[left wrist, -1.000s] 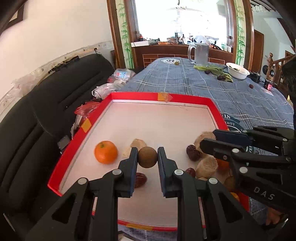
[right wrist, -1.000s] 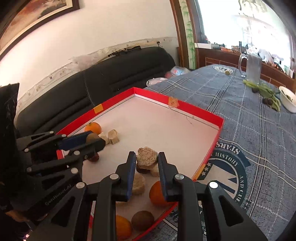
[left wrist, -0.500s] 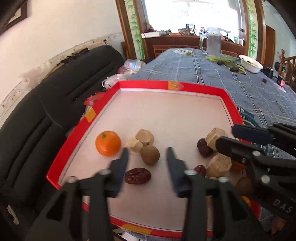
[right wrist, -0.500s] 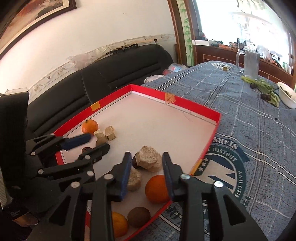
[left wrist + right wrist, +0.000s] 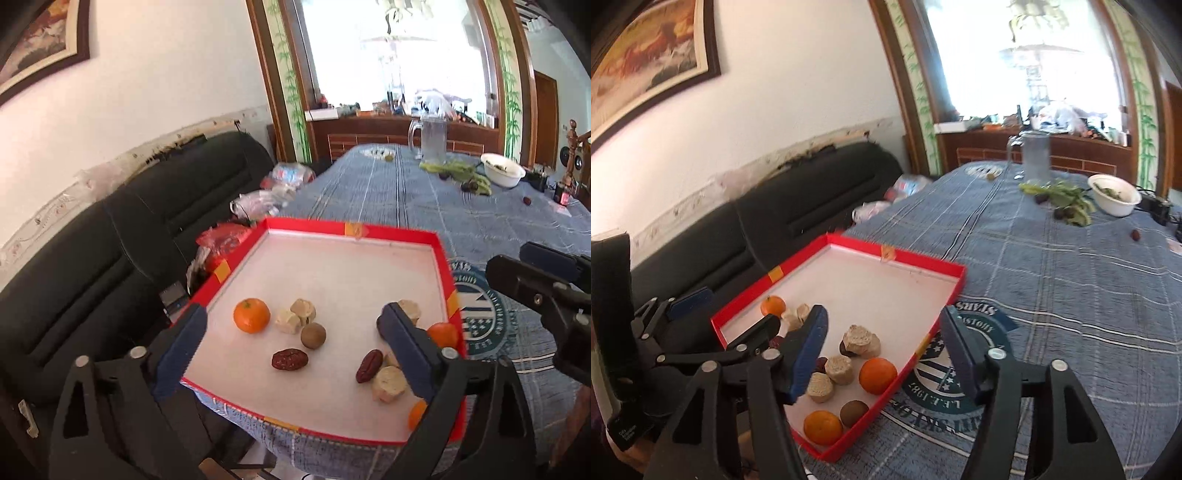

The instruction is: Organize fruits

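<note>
1. The left gripper [image 5: 291, 343] was spread wide and held nothing, raised above the near edge of the red tray [image 5: 347, 228].
2. In the tray's left part lay an orange [image 5: 251, 315], two pale chunks [image 5: 295, 316], a brown round fruit [image 5: 313, 335] and a red date [image 5: 290, 359] (all apart from the fingers).
3. The right gripper [image 5: 884, 347] was likewise released and empty, above the tray's right corner, where a second orange [image 5: 878, 375] lay among more pale chunks [image 5: 839, 369].
</note>
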Demonstrator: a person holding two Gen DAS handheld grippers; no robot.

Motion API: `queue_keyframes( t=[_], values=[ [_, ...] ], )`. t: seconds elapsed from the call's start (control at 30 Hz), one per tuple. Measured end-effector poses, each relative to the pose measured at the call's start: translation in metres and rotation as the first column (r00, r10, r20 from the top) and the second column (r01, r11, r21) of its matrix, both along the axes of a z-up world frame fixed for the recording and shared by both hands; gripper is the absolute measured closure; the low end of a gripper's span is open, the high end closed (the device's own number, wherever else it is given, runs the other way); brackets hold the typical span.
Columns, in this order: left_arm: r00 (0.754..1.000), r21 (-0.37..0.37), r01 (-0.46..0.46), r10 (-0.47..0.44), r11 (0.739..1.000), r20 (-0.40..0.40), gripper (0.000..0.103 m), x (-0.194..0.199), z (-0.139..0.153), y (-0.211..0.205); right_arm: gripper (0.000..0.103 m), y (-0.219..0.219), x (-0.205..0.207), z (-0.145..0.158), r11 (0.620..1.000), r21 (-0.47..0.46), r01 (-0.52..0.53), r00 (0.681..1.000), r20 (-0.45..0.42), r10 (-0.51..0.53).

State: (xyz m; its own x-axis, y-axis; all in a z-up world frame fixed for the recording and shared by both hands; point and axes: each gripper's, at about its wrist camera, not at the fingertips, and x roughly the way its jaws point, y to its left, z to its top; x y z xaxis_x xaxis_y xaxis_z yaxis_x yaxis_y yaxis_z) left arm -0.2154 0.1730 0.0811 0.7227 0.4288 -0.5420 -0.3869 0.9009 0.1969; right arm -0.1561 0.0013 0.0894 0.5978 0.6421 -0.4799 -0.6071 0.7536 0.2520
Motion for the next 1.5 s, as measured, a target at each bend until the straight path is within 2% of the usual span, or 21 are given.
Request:
queue_keyframes(
  t=[0.27,0.6,0.73,0.93,1.2,1.5],
  values=[
    [0.992,0.068,-0.012,0.003,0.998,0.126,0.0,-0.04,0.034,-0.026,0.025,-0.034,-0.038,0.016,0.995,0.074,0.071,0.997,0.022,-0.073],
    [0.982,0.042,0.012,-0.02,0.999,0.187,0.0,-0.083,0.053,-0.038,0.02,-0.064,-0.101,0.041,0.98,0.14,0.142,0.982,0.108,-0.157],
    [0.976,0.018,-0.003,-0.001,1.0,0.217,0.0,-0.099,0.055,-0.032,0.015,-0.061,-0.12,0.043,0.98,0.122,0.16,0.971,0.158,-0.178],
    [0.972,-0.021,-0.054,0.057,0.998,0.228,0.0,-0.106,0.054,-0.023,0.012,-0.053,-0.132,0.039,0.982,0.107,0.157,0.958,0.224,-0.178],
    [0.981,0.03,-0.044,0.038,0.999,0.192,0.0,-0.104,0.046,-0.028,0.011,-0.047,-0.128,0.028,0.983,0.094,0.157,0.968,0.184,-0.172],
    [0.98,0.031,-0.031,0.024,0.999,0.197,0.0,-0.108,0.048,-0.03,0.009,-0.047,-0.131,0.031,0.983,0.089,0.162,0.964,0.199,-0.177]
  ],
)
